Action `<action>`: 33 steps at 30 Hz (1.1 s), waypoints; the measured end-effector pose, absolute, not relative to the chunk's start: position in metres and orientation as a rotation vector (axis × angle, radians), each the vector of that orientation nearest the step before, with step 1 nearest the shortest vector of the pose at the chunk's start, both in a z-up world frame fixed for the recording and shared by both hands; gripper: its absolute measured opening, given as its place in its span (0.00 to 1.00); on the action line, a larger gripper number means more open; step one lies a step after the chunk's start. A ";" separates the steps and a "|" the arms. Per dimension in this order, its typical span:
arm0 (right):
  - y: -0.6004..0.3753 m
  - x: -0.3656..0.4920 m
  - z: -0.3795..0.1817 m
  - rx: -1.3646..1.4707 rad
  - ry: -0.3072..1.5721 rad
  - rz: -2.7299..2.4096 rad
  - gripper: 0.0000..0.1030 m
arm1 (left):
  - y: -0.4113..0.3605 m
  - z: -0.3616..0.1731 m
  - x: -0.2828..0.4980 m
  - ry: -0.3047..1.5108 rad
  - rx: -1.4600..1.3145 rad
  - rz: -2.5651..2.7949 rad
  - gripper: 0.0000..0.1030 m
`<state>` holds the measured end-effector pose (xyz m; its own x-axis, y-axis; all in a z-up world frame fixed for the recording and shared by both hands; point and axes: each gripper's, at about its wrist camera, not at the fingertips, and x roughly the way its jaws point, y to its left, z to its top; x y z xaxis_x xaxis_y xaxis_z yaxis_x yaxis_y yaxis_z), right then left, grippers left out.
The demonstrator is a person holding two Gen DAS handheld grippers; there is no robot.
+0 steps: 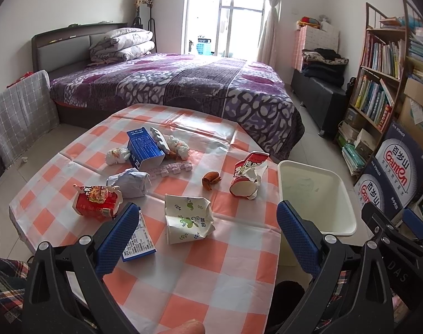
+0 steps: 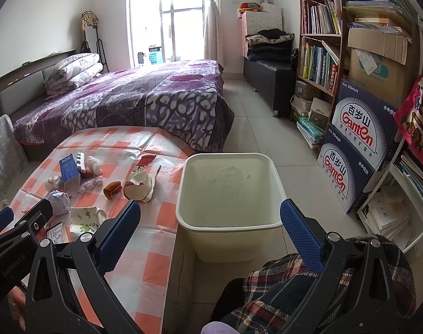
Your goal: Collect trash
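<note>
I logged the left gripper (image 1: pixel 207 236) with its jaws spread wide and nothing between them, hovering above the near part of the desk (image 1: pixel 200 278); its left blue pad sat in front of a printed blue-and-white carton (image 1: pixel 139 243), though I could not tell whether it touched. The right gripper (image 2: pixel 210 232) likewise had its jaws spread wide and empty, poised over the near rim of the cream waste bin (image 2: pixel 230 224). The bin stood on the floor against the desk's right edge and looked empty. Trash on the checked orange-and-white cloth, all apart from the bin: a crushed white cup with green leaf print (image 1: pixel 187 218) nearest the left jaws; a red noodle carton (image 1: pixel 95 203) to its left; a crumpled pale wrapper (image 1: pixel 129 182) behind that; a torn red-and-white cup (image 1: pixel 249 178) on its side towards the bin; a brown peel-like scrap (image 1: pixel 210 179) beside it; a blue carton (image 1: pixel 144 149) tipped over further back, with wadded tissues (image 1: pixel 116 156) to its left and a pink strip (image 1: pixel 172 168) at its foot. Room: a bed (image 1: pixel 183 83) with purple patterned cover beyond the desk, a bright window (image 1: pixel 225 11), a bookshelf (image 2: pixel 320 41) and stacked water boxes (image 2: pixel 356 150) to the right, tiled floor.
</note>
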<state>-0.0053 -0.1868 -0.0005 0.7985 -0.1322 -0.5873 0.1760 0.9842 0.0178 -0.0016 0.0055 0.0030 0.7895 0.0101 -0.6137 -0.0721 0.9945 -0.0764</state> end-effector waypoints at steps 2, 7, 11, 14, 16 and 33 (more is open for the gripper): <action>-0.186 -0.006 -0.002 0.072 0.626 -0.164 0.93 | 0.005 0.003 -0.002 0.660 -0.097 0.044 0.93; -0.186 -0.006 -0.003 0.072 0.625 -0.164 0.93 | 0.007 0.001 -0.003 0.661 -0.098 0.045 0.93; -0.187 -0.005 -0.002 0.072 0.627 -0.164 0.93 | 0.008 0.000 -0.003 0.662 -0.099 0.047 0.93; -0.188 -0.005 -0.002 0.073 0.628 -0.164 0.93 | 0.008 0.000 -0.003 0.663 -0.099 0.047 0.93; -0.188 -0.005 -0.002 0.073 0.629 -0.164 0.93 | 0.009 0.000 -0.003 0.663 -0.099 0.047 0.93; -0.188 -0.004 -0.003 0.074 0.633 -0.163 0.93 | 0.008 0.000 -0.003 0.664 -0.099 0.046 0.93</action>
